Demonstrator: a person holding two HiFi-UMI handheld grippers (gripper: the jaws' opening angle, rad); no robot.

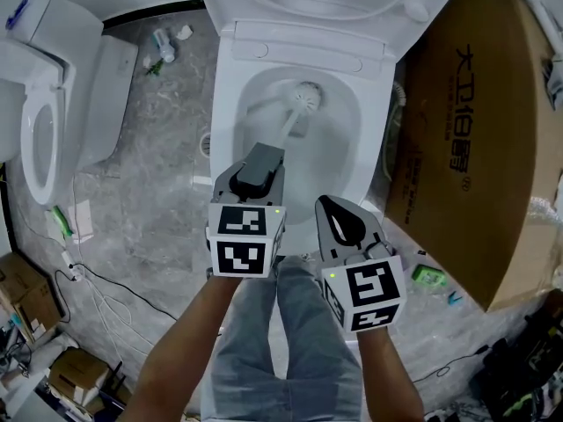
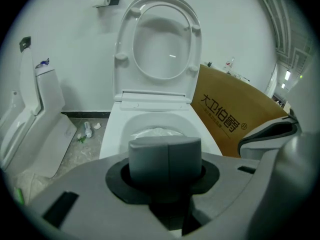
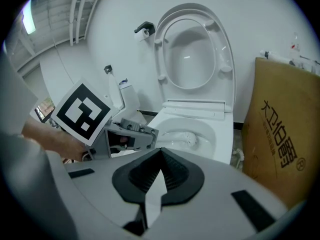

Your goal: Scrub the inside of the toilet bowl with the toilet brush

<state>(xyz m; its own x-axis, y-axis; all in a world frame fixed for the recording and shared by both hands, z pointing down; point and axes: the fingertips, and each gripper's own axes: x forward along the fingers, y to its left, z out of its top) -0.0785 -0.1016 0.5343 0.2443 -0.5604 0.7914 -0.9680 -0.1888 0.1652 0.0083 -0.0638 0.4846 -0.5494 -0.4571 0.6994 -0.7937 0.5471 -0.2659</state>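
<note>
Left gripper (image 1: 262,160) is clamped on the grey handle end of the toilet brush (image 1: 299,112). Its own view shows the jaws tight round that grey stub (image 2: 165,158).

The head view gives the full picture. The brush shaft runs forward from the jaws and the white head sits down inside the toilet bowl (image 1: 257,95), towards the back. The left gripper view doesn't show this: the handle blocks the middle of the bowl (image 2: 112,134), and I can't tell whether the pale patch above it is the bristles.

The right gripper view sees the brush head (image 3: 189,137) from the side, lying low in the bowl, with the left gripper (image 3: 131,133) beside it.

Right gripper (image 1: 327,206) is near the front rim and is empty. Its black pads (image 3: 172,170) meet at the tip with nothing between them.

The raised seat and lid (image 2: 160,39) is whole only in the gripper views; the head view cuts it off at the top.

A cardboard box (image 1: 479,130) leans just right of the toilet. A second toilet (image 1: 53,104) is on the left, partly out of frame.
</note>
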